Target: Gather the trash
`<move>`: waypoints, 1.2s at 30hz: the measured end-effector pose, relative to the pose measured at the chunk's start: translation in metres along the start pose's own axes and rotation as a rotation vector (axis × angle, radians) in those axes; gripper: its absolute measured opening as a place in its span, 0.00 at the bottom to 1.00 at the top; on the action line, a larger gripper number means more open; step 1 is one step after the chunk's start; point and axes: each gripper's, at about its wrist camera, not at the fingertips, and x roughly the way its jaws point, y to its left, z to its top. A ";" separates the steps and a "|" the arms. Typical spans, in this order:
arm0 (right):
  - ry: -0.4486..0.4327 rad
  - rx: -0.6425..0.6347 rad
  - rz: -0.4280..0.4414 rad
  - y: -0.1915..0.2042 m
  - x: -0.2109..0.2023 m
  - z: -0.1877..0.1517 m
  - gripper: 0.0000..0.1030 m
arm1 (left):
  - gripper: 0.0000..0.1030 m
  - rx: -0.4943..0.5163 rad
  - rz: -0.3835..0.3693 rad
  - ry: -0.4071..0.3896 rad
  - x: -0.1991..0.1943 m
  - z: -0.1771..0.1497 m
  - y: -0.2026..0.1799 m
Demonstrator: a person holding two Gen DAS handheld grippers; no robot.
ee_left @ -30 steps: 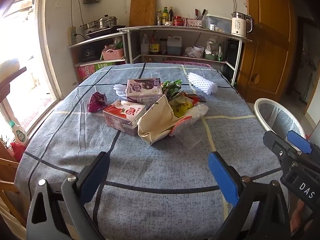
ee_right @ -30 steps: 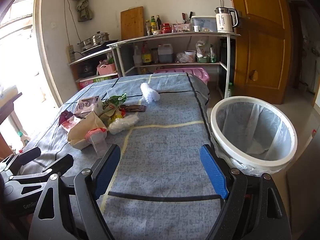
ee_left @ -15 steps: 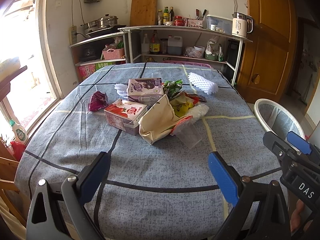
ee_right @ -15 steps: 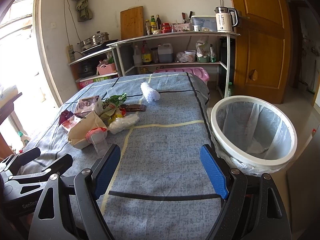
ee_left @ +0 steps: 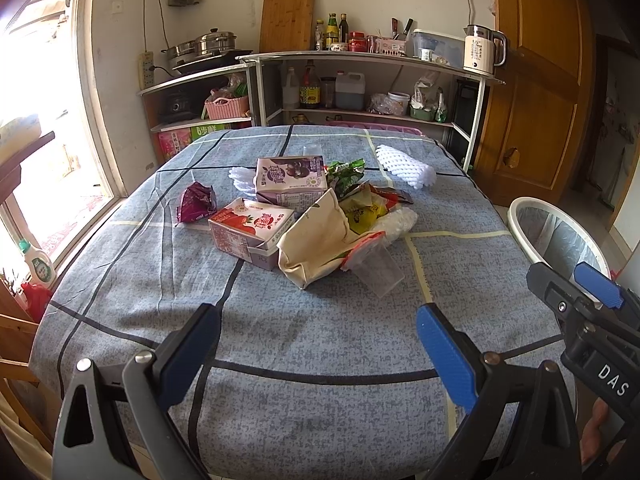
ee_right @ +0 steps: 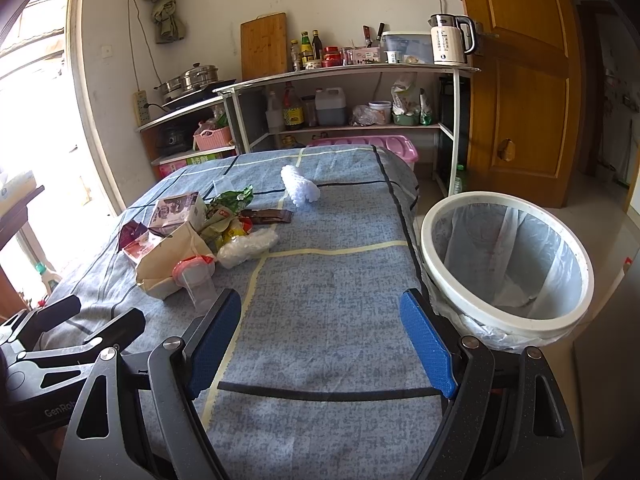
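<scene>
A heap of trash lies mid-table: a red carton (ee_left: 246, 226), a purple carton (ee_left: 290, 178), a tan paper bag (ee_left: 316, 236), a clear plastic cup (ee_left: 378, 270) on its side, a purple wrapper (ee_left: 196, 202), green and yellow wrappers (ee_left: 352, 184) and a white foam net (ee_left: 406, 166). The lined white bin (ee_right: 506, 266) stands off the table's right edge. My left gripper (ee_left: 316, 340) is open over the near cloth, short of the heap. My right gripper (ee_right: 320, 332) is open and holds nothing, with the bin just to its right.
The table (ee_left: 304, 360) has a blue checked cloth. Behind it stand shelves (ee_left: 360, 64) with bottles, pots, a kettle (ee_left: 482, 48) and a cutting board. A wooden door (ee_right: 520, 80) is at the right, a bright window at the left, a pink bin (ee_right: 376, 146) past the far edge.
Both views have shifted only a little; the heap sits slightly nearer in the left wrist view. Nothing was grasped or moved.
</scene>
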 end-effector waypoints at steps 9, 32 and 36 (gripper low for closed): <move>0.000 0.000 -0.001 0.000 0.000 0.000 0.80 | 0.97 -0.001 0.001 0.001 0.000 0.000 0.000; 0.002 0.002 0.001 -0.001 0.001 0.000 0.80 | 0.97 -0.003 0.006 0.010 0.003 -0.002 0.002; 0.001 0.002 -0.001 -0.001 0.001 0.000 0.80 | 0.97 -0.007 0.011 0.011 0.005 -0.001 0.003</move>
